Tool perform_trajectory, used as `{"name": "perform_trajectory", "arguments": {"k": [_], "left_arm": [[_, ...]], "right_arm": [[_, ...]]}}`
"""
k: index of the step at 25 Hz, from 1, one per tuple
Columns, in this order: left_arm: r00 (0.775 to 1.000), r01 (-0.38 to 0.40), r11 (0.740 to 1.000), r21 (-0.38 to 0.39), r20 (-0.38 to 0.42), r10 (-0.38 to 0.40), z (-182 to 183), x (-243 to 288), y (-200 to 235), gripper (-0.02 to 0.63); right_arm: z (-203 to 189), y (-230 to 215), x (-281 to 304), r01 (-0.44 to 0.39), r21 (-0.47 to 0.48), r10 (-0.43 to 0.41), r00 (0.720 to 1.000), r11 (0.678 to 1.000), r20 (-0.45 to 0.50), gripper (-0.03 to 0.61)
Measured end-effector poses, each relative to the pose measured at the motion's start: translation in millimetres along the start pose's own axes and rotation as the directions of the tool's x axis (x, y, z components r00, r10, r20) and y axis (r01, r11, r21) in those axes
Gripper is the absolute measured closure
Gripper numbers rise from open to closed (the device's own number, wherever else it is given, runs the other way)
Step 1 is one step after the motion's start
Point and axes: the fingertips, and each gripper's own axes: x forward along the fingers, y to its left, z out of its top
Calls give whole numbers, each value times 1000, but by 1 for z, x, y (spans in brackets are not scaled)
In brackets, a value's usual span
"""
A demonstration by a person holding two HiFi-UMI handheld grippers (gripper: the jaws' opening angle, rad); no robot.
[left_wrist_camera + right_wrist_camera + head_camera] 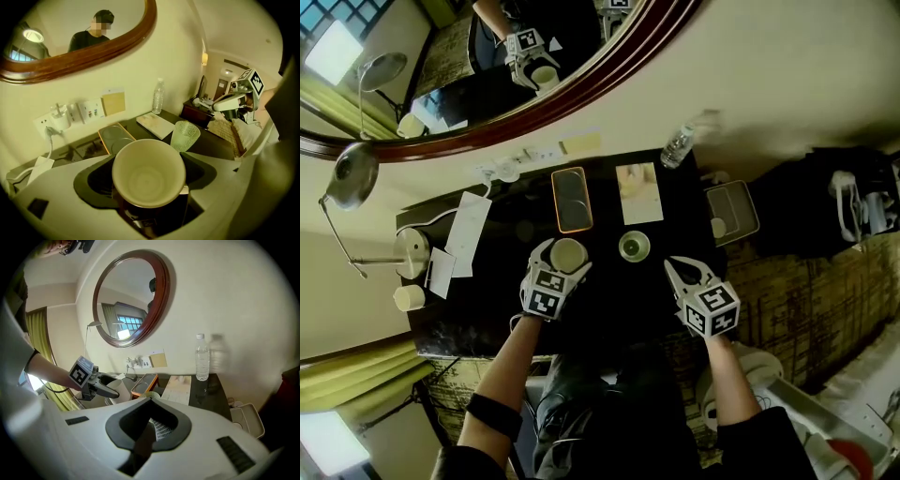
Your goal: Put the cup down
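The left gripper (562, 261) is clasping the white cup (148, 173) in wide-set jaws over the desk (619, 314), near the green glass (184, 136). The right gripper (684, 274) is hanging closed, empty. Lowering the cup tilted is probably risking toppling it against the glass.

black table (609, 295) bears an orange-rimmed tray (572, 200), booklet (639, 193), glass (634, 247), bottle (677, 147).

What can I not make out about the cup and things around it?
Cup base: left gripper view, hidden behind the cup's own mouth; head view too dark to show whether it touches the table.
Bottle label: head view, blurred; right gripper view, too small.
Wall switch labels: left gripper view, too small.
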Motion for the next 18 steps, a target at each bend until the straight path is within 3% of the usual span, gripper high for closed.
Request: {"name": "perform_trajectory", "arguments": {"k": [8, 18], "left_arm": [[1000, -13, 1000, -22, -25, 13, -32, 9, -6, 196], [1000, -17, 1000, -3, 15, 17, -41, 17, -9, 195]], "right_arm": [[-12, 2, -1, 1, 4, -1, 1000, 1000, -22, 577], [-15, -4, -4, 15, 2, -15, 1000, 1000, -24, 577]]}}
